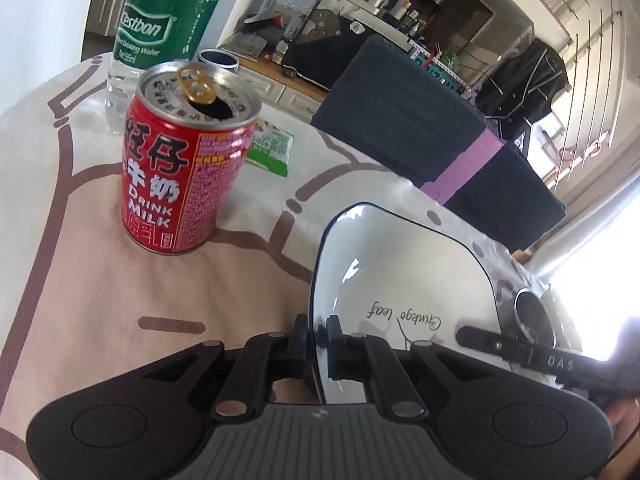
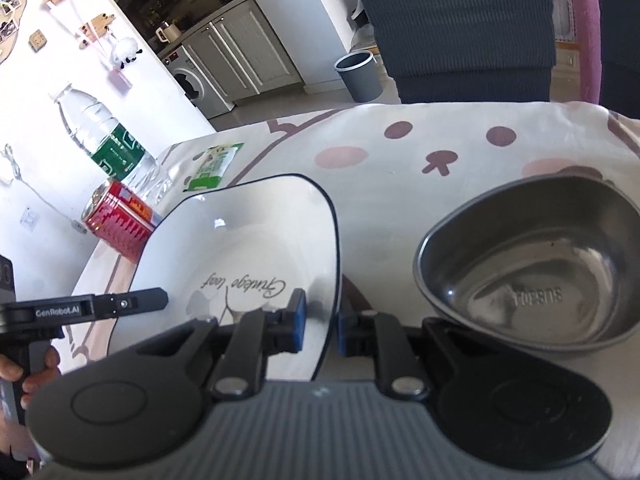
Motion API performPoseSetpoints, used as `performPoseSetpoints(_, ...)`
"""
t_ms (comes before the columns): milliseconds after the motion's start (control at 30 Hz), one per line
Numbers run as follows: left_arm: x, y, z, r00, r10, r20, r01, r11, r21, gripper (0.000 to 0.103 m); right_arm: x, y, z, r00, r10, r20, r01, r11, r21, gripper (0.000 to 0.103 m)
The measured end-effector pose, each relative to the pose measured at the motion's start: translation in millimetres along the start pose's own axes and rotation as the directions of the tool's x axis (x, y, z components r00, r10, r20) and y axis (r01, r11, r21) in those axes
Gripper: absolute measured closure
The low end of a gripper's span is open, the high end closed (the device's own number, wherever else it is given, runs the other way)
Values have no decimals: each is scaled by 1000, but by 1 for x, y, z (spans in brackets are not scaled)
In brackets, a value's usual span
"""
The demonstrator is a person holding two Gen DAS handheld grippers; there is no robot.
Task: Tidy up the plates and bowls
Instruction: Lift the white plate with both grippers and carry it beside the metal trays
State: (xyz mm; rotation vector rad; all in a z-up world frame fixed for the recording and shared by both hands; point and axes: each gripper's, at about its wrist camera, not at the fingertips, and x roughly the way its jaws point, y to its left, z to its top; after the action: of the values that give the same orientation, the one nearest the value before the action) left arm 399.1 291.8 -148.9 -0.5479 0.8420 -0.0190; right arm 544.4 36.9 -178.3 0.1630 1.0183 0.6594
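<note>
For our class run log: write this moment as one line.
left gripper: shut on white square plate rim | right gripper: shut on opposite rim | round steel bowl: beside plate

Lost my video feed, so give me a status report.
Left gripper and right gripper both shut on the white plate, opposite rims. Steel bowl right of it. Milk can left, clear.
</note>
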Motion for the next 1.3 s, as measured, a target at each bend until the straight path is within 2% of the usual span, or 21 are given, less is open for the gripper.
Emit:
performPoseSetpoints(167, -19, -8, 2, 999, -16, 50, 18, 999, -38, 95, -17, 5, -4, 999, 10, 33, -10, 1000, 4, 85)
performPoseSetpoints(333, -55, -32, -10, 997, -50, 66, 54, 996, -65, 95, -63, 19, -8, 997, -13, 71, 13, 1000, 8, 87)
performPoseSetpoints(533, -117, -88, -37, 994, -75, 82, 77, 997, -26, 95, -146, 35, -33, 990, -44, 131, 38, 998, 47, 88)
performPoseSetpoints(800, -201, -169, -87, 989, -117, 86, 115, 993, 28, 94, -277, 50, -87, 972, -84, 220, 68, 994, 82, 89)
performPoseSetpoints(967, -238, -202, -127, 987, -142, 70, 137, 988, 64, 94, -338, 52, -128, 963, -109, 246, 81, 989, 123, 90)
performPoseSetpoints(1100, -250, -207, -159, 987, -158, 38, 156, 986, 51, 94, -368, 50, -160, 963, -130, 235, 97, 985, 143, 90)
performPoseSetpoints(1300, -241, -195, -197, 988, -150, -27, 151, 988, 20, 95, -366, 35, -199, 974, -130, 187, 94, 977, 191, 90)
